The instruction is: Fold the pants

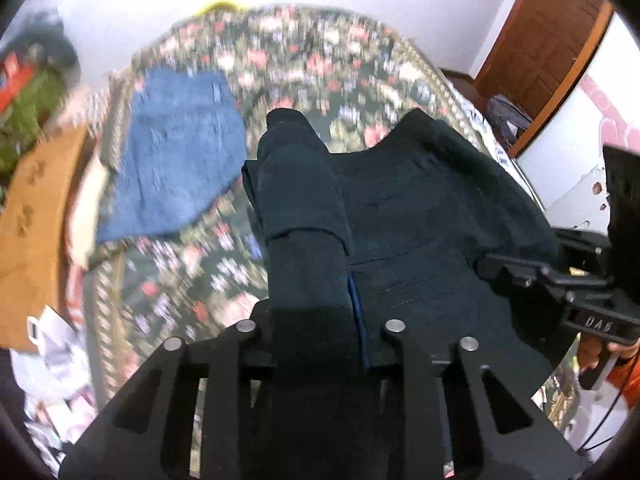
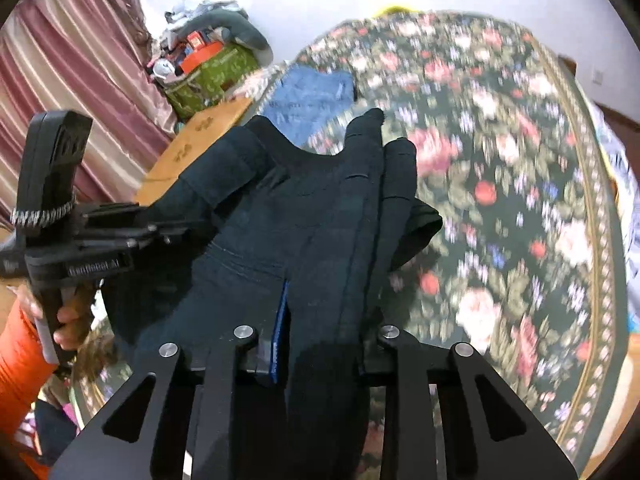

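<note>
While both are raised level, left claw clenched on dark pants, right claw likewise, above floral bedspread

Landmark: dark pants, bunched between both grippers.
Free room: floral bedspread lies bare right of the pants.
Obstacle: folded blue jeans left of the pants.

We see a floral bedspread with a folded blue denim garment lying on it, a brown cardboard box beside the bed, a green bag against pink curtains, and a wooden door by the white wall.
</note>
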`<move>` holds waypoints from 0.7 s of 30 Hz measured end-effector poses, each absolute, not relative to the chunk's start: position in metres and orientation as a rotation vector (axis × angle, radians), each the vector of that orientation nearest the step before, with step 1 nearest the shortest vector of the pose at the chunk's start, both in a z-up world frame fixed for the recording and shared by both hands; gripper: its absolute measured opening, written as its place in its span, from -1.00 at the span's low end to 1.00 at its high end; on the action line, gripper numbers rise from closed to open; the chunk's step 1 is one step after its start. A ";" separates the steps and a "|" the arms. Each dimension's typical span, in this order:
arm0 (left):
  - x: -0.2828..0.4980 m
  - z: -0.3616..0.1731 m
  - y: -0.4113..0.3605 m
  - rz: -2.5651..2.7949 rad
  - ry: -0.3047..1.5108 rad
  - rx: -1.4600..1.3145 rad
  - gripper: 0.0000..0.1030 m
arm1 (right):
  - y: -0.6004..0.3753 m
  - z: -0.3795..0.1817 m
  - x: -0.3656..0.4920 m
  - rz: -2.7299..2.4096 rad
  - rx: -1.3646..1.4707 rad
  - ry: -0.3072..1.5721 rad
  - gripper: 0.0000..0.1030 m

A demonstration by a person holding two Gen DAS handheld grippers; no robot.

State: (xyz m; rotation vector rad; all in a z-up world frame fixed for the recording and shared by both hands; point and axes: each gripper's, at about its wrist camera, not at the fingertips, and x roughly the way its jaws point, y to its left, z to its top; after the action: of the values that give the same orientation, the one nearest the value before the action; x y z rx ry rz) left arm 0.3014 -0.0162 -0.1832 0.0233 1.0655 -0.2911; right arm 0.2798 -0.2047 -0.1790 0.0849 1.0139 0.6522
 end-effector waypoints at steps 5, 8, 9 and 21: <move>0.305 -0.141 0.009 -0.235 0.914 0.054 -0.51 | -0.176 -0.135 0.294 0.658 0.014 0.888 -0.58; 0.315 -0.117 0.031 -0.204 0.846 0.050 -0.51 | -0.156 -0.110 0.307 0.677 -0.023 0.814 -0.58; 0.318 -0.109 0.038 -0.191 0.821 0.053 -0.51 | -0.150 -0.104 0.311 0.684 -0.030 0.794 -0.58; 0.404 -0.113 0.126 -0.026 0.722 0.013 -0.51 | -0.057 -0.091 0.390 0.731 -0.077 0.647 -0.58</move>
State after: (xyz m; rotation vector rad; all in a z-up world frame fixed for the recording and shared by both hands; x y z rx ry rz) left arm 0.4037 0.1256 -0.1129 0.0132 0.7222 -0.0259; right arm 0.3898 -0.0570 -0.0910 -0.0773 0.6473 0.7308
